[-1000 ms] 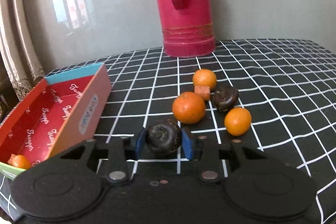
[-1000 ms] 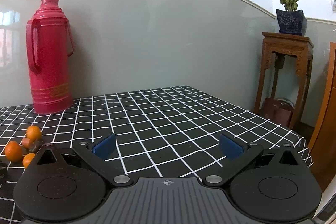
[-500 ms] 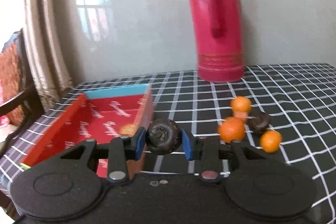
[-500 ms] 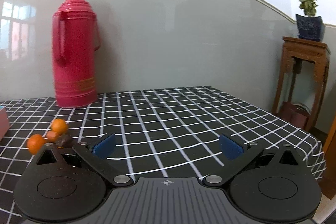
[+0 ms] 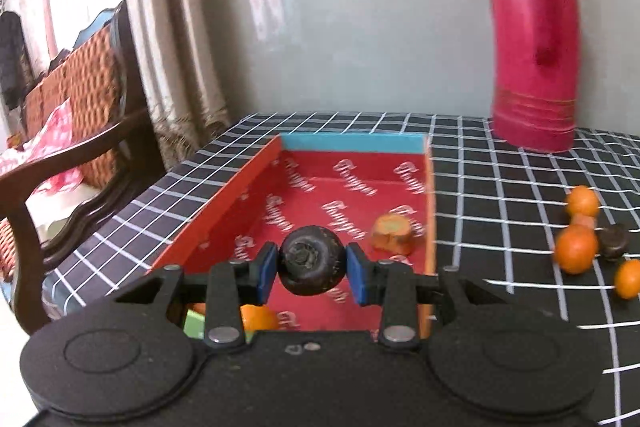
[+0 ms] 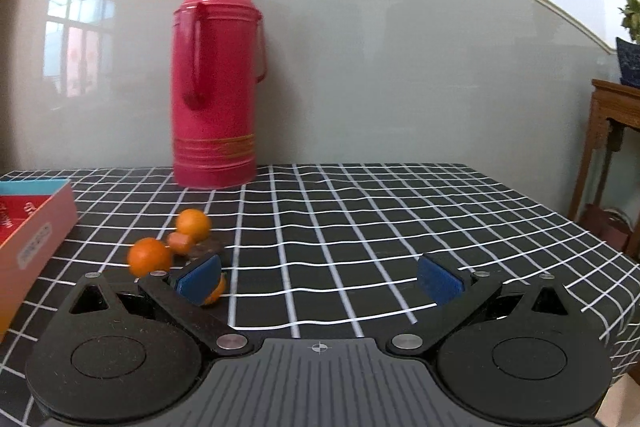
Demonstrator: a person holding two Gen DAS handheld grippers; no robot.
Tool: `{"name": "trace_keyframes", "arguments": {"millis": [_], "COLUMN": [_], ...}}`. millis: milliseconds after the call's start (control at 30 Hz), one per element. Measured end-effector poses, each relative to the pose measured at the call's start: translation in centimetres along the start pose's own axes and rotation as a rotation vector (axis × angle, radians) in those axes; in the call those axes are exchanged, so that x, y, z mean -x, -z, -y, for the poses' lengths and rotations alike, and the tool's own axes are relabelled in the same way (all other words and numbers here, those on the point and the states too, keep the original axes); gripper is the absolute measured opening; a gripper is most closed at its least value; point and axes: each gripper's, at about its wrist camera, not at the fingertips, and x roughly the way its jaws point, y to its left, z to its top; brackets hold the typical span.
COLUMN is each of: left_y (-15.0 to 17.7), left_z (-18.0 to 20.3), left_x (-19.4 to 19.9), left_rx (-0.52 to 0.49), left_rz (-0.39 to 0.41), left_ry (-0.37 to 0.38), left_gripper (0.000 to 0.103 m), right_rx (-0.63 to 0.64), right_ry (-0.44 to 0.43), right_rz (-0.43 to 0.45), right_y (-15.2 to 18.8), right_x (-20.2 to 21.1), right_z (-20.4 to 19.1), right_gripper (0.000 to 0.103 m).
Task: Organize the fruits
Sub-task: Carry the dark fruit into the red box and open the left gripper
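Fruit, dark and round, identity uncertain (mangosteen or water chestnut by look): clamped between the blue pads of the left hand-held gripper, taken across its widest girth, puckered end facing the camera. It hangs above the near part of the red box, not yet set down. Judged light, firm-skinned and fairly rigid; a round body of this kind may roll once released, so a low release on the box floor would suit it.

Right hand-held gripper: jaws spread wide, nothing between the pads, held above the counter with the loose fruit to its left.

Box contents: one orange at the near end, partly hidden behind the left gripper's frame; one cut orange-brown piece against the right wall, kind not clear.

Loose fruit on the checked counter, right of the box: large orange; small orange nearer the edge of view; second dark fruit; small reddish-orange chunk; farther orange. The group sits close together, some touching. Oranges judged light, smooth-skinned, slightly yielding; best held across the middle with moderate squeeze. The chunk is small and probably soft.

Red thermos flask: upright at the back of the counter, near the wall.

Wooden chair: beyond the counter's left edge.
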Motion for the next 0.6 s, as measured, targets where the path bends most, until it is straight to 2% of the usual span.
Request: {"name": "trace_keyframes", "arguments": {"millis": [133, 167, 233, 400, 500, 600], "left_y": [0.1, 0.1, 0.1, -0.2, -0.4, -0.6], "left_z": [-1.0, -1.3, -1.7, -3.4, -4.8, -6.3], "left_x": [-0.5, -0.6, -0.4, 0.5, 1.0, 1.0], "left_rx": [0.022, 0.028, 0.035, 0.068, 0.088, 0.113], "left_rz": [-0.048, -0.055, -0.054, -0.02, 0.0, -0.004], "left_ry": [-0.011, -0.012, -0.024, -0.045, -0.064, -0.093], "left_gripper": [0.03, 0.035, 0.036, 0.066, 0.076, 0.08], "right_rx": [0.006, 0.007, 0.01, 0.012, 0.011, 0.01], "right_ry": [-0.028, -0.035, -0.048, -0.074, -0.09, -0.105], "right_rz": [-0.01, -0.014, -0.02, -0.034, -0.043, -0.063], "right_y": [0.1, 0.1, 0.1, 0.1, 0.1, 0.2], "right_x": [-0.1, -0.2, -0.3, -0.7, -1.1, -1.5], "right_z": [-0.8, -1.0, -1.5, -2.3, -2.8, -3.3], "right_gripper": [0.103, 0.103, 0.103, 0.103, 0.103, 0.103]}}
